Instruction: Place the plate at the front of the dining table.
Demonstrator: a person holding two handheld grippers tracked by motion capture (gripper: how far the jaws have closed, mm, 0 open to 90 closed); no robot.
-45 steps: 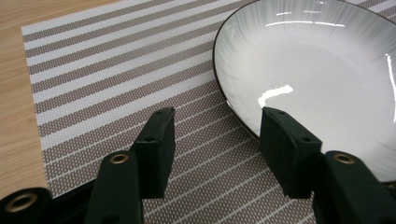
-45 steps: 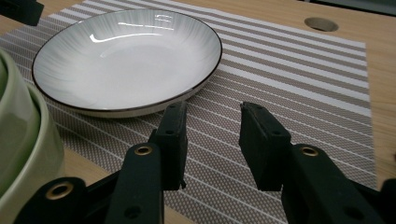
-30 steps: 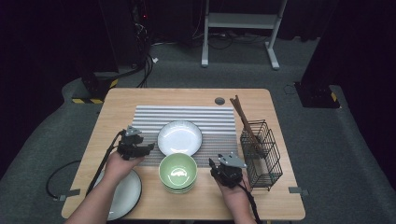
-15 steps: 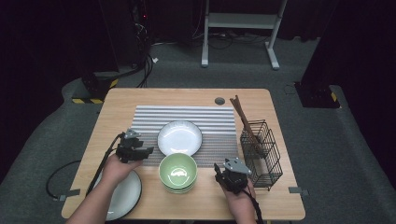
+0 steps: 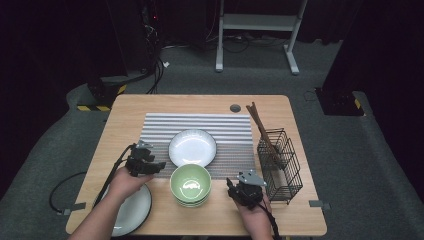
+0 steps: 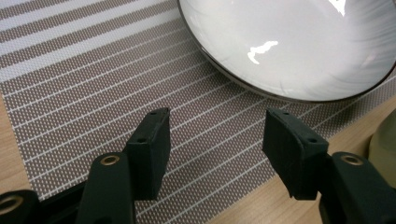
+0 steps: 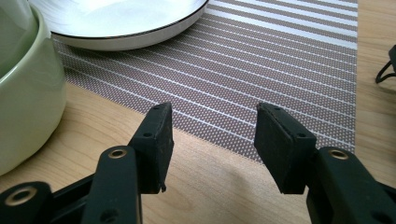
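Currently your left gripper (image 5: 159,165) and right gripper (image 5: 231,186) gape wide, empty, flanking the green bowl (image 5: 190,184) near the worktop's (image 5: 200,102) front edge.

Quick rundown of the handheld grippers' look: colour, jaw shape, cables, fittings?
Both are black. The left gripper has two flat rectangular jaws with small holes and brass-coloured rivets at the finger bases; the right gripper matches. In the high view a black cable trails from the left gripper off the table's edge, and a grey three-cornered plate tops the right gripper. Forearms are bare, no sleeves.
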